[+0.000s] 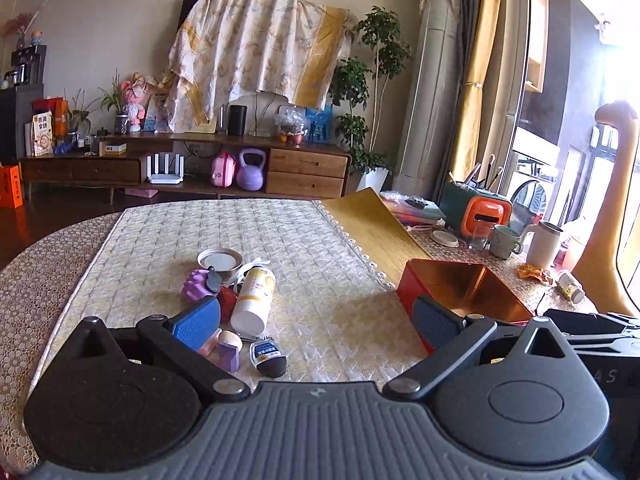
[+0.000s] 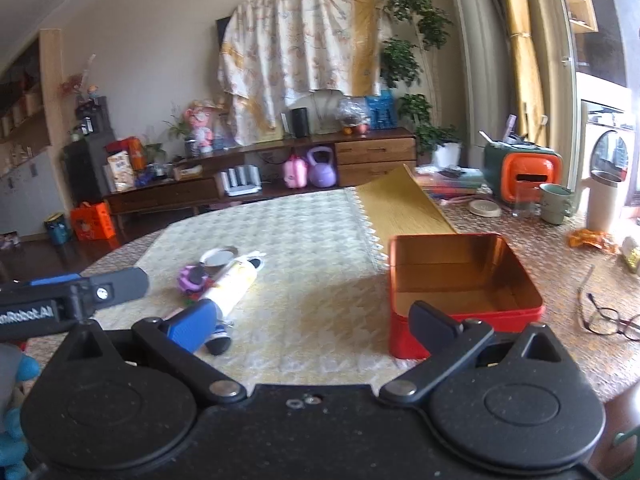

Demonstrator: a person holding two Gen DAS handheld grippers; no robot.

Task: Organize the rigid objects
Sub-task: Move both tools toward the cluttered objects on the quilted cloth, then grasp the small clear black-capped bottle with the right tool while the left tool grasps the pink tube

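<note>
Spread wide and holding nothing, both the left tongs (image 1: 316,322) and the right tongs (image 2: 312,320) are seen above the desk (image 1: 320,240). A white bottle (image 1: 253,295) is laid on its side among clutter, cap end nearest, beside a red tin (image 2: 464,280).

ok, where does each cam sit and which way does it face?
Left wrist: on the left gripper, open, facing across the table at the white bottle in the object pile; own fingers show.
Right wrist: on the right gripper, open, same heading; left gripper intrudes at left.
Shared: bottle, red tin.
</note>
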